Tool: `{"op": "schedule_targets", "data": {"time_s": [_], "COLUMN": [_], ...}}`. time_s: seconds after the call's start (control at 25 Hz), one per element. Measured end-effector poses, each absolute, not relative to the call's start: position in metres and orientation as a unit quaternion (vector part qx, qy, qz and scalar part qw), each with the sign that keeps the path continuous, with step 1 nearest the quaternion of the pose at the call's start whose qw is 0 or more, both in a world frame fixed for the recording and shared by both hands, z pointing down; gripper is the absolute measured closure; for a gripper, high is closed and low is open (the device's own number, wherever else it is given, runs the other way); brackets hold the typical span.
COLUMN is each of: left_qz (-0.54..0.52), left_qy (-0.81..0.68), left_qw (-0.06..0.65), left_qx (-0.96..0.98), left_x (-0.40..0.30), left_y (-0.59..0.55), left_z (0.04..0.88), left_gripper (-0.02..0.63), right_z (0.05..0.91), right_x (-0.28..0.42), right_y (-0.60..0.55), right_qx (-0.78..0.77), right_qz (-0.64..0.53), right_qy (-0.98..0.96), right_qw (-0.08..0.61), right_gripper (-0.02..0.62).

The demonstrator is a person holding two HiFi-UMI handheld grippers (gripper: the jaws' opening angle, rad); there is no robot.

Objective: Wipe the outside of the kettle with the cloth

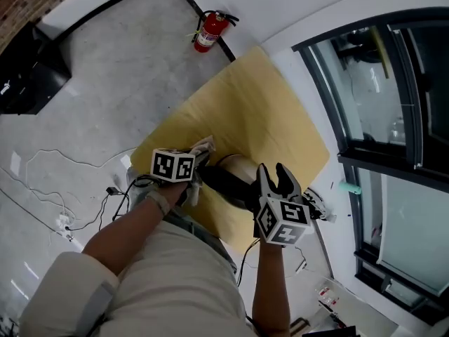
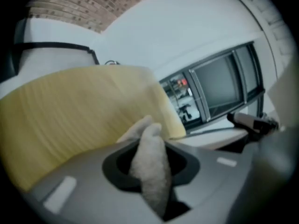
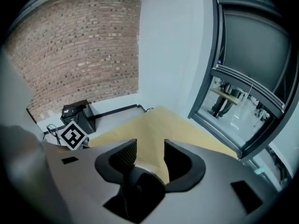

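A pale kettle [image 1: 239, 165] with a black handle [image 1: 226, 182] stands near the front edge of the yellow table [image 1: 266, 111]. In the head view my left gripper [image 1: 198, 157] is just left of the kettle, shut on a pale cloth [image 1: 204, 146]. The cloth [image 2: 150, 164] hangs folded between the jaws of the left gripper [image 2: 149, 148] in the left gripper view. My right gripper [image 1: 278, 177] comes in from the kettle's right. In the right gripper view the black handle [image 3: 137, 186] sits deep between the jaws of the right gripper [image 3: 145, 154], which are closed on it, with the tips apart.
A red fire extinguisher [image 1: 208, 30] stands on the floor beyond the table's far corner. A black box [image 1: 28, 69] sits at far left, and cables [image 1: 70, 209] trail over the floor to the left. Dark-framed windows [image 1: 393, 118] run along the right.
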State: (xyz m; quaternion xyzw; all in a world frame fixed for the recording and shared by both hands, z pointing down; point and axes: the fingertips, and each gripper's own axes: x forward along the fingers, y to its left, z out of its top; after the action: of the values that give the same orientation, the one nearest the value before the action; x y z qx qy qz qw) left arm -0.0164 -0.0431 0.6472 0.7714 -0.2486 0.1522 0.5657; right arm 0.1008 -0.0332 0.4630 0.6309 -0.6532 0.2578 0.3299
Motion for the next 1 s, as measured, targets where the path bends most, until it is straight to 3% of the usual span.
{"op": "schedule_targets", "data": {"time_s": [0.12, 0.32, 0.4, 0.52, 0.56, 0.6, 0.68, 0.88, 1.0], "left_qz": [0.179, -0.008, -0.078, -0.101, -0.096, -0.088, -0.055, 0.059, 0.002], "left_qy": [-0.212, -0.136, -0.120, -0.092, -0.080, -0.067, -0.035, -0.015, 0.028], "left_qw": [0.575, 0.814, 0.859, 0.870, 0.871, 0.872, 0.870, 0.842, 0.831], "left_qx": [0.769, 0.564, 0.491, 0.473, 0.475, 0.478, 0.488, 0.536, 0.555], "left_x": [-0.006, -0.018, -0.018, -0.005, 0.000, 0.004, 0.011, 0.015, 0.007], "left_y": [-0.043, -0.009, 0.005, 0.024, 0.030, 0.036, 0.049, 0.074, 0.062], "left_z": [0.647, 0.640, 0.641, 0.638, 0.637, 0.636, 0.635, 0.636, 0.596], "left_gripper": [0.518, 0.515, 0.517, 0.518, 0.517, 0.517, 0.517, 0.511, 0.511], "right_z": [0.463, 0.463, 0.463, 0.460, 0.457, 0.452, 0.446, 0.462, 0.461], "right_x": [0.100, 0.100, 0.099, 0.105, 0.110, 0.117, 0.125, 0.117, 0.122], "right_y": [-0.033, -0.030, -0.028, -0.020, -0.017, -0.014, -0.007, -0.002, -0.003], "right_qx": [0.630, 0.603, 0.578, 0.544, 0.542, 0.541, 0.538, 0.518, 0.538], "right_qz": [0.256, 0.252, 0.244, 0.222, 0.214, 0.211, 0.215, 0.219, 0.223], "right_qy": [-0.652, -0.678, -0.698, -0.731, -0.744, -0.759, -0.779, -0.767, -0.755], "right_qw": [0.334, 0.338, 0.347, 0.346, 0.327, 0.294, 0.238, 0.310, 0.301], "right_gripper": [0.408, 0.408, 0.408, 0.408, 0.446, 0.527, 0.555, 0.574, 0.574]}}
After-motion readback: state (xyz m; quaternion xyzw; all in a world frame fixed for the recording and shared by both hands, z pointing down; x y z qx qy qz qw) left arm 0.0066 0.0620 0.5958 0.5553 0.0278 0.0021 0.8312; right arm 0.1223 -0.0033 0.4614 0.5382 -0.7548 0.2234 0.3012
